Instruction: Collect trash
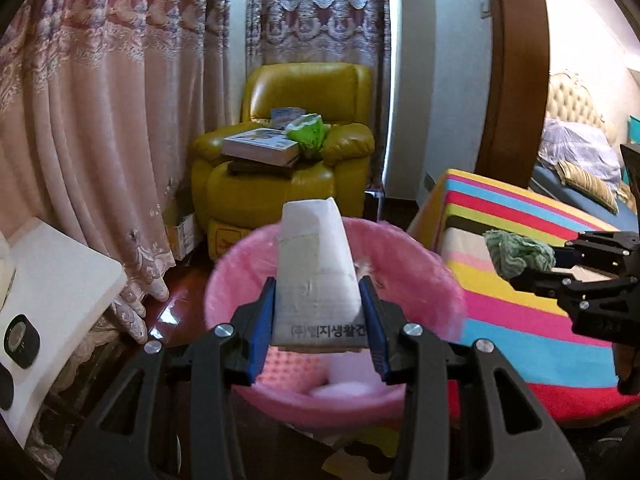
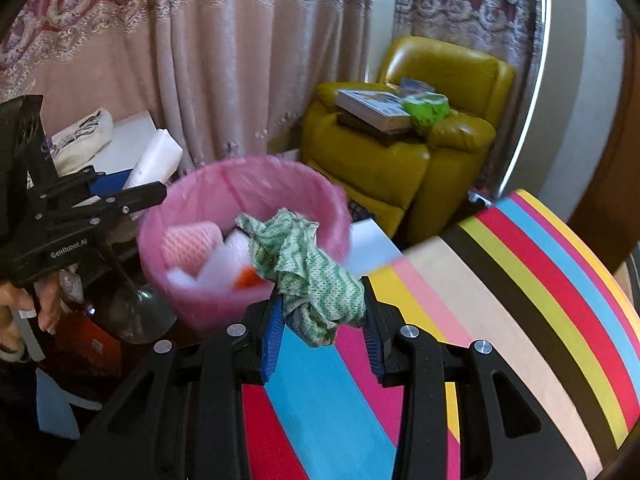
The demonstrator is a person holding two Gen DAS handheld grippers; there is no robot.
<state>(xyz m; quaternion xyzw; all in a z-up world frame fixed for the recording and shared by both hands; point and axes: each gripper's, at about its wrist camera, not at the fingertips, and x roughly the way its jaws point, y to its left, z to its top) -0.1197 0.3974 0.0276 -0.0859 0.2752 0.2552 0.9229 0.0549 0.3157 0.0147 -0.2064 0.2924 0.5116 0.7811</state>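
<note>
Left gripper (image 1: 320, 316) clamps a white tube (image 1: 318, 272), long axis pointing forward and up over the pink-lined bin (image 1: 420, 264). Right gripper (image 2: 322, 320) grips a crumpled green cloth (image 2: 308, 264), bunched toward the bin rim, above the striped bench (image 2: 520, 280). Both grippers angle downward, side by side.

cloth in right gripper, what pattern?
Green-and-white wavy pattern on the cloth; clearest in the right wrist view.

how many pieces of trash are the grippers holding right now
2. The white squeezed tube is clamped in the left gripper over the pink-lined bin. The crumpled green-and-white cloth sits in the right gripper, beside the striped table.
</note>
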